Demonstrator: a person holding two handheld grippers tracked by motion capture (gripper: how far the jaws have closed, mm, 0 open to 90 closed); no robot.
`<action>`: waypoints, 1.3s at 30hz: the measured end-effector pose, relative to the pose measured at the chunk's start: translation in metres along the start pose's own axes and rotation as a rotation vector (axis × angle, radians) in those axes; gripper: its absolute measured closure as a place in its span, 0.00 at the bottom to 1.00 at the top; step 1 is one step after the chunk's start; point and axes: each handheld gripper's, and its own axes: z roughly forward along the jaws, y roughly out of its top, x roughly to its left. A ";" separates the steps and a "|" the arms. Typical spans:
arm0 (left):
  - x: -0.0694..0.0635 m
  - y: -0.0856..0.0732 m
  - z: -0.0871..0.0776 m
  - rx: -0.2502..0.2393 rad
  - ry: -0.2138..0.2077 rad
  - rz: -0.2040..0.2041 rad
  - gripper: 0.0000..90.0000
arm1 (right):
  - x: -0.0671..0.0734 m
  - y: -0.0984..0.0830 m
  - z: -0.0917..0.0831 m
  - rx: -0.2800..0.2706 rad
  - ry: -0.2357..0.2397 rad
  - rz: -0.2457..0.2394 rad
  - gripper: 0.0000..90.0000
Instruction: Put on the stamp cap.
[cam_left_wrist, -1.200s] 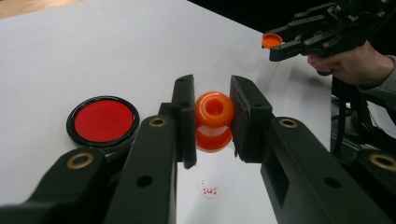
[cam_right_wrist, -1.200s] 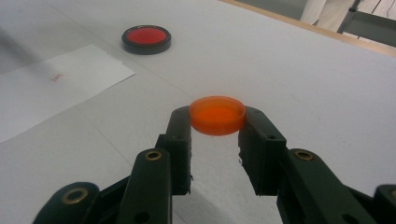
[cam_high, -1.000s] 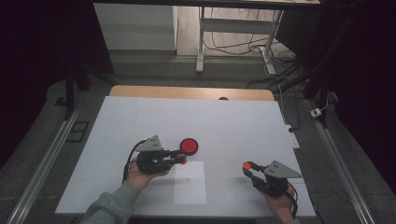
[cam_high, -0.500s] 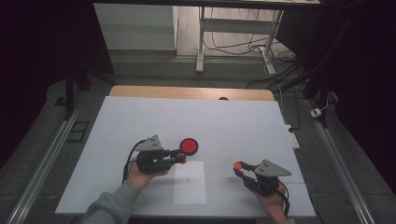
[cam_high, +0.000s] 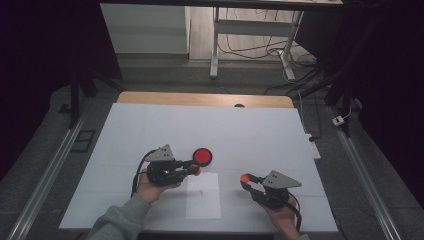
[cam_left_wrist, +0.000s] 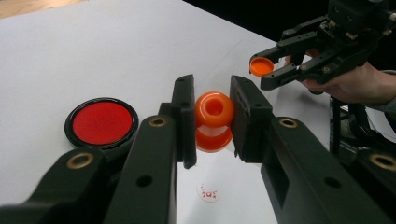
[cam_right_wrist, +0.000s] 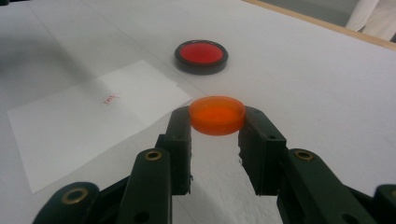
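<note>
My left gripper (cam_left_wrist: 212, 119) is shut on a small orange container (cam_left_wrist: 214, 120), whose round open mouth faces the camera. In the high view that gripper (cam_high: 196, 169) lies left of centre, just below a red disc with a black rim (cam_high: 202, 156). My right gripper (cam_right_wrist: 215, 126) is shut on a flat orange cap (cam_right_wrist: 217, 114), gripped by its edges and held level. From above it (cam_high: 245, 178) is right of centre, pointing left toward the other gripper. The left gripper view has the right gripper (cam_left_wrist: 264, 70) and its cap (cam_left_wrist: 260, 66) farther off at upper right.
A white paper sheet (cam_high: 203, 195) with a small red mark (cam_left_wrist: 208, 192) lies between the two grippers on the white tabletop (cam_high: 150, 130). The red disc (cam_right_wrist: 201, 56) sits beyond the paper. A wooden strip (cam_high: 200, 98) borders the table's far end.
My right gripper has moved left toward the paper and the left gripper, carrying the orange cap. The left gripper and the red disc have stayed in place.
</note>
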 end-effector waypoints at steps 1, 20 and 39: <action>0.000 0.000 0.000 0.000 0.000 0.000 0.80 | 0.001 0.001 0.001 0.002 0.003 -0.004 0.72; -0.002 0.000 0.002 0.004 -0.008 0.003 0.80 | 0.018 0.007 0.021 0.016 0.045 -0.034 0.72; -0.003 0.000 0.005 0.011 -0.015 0.005 0.80 | 0.029 0.013 0.036 0.021 0.088 -0.047 0.72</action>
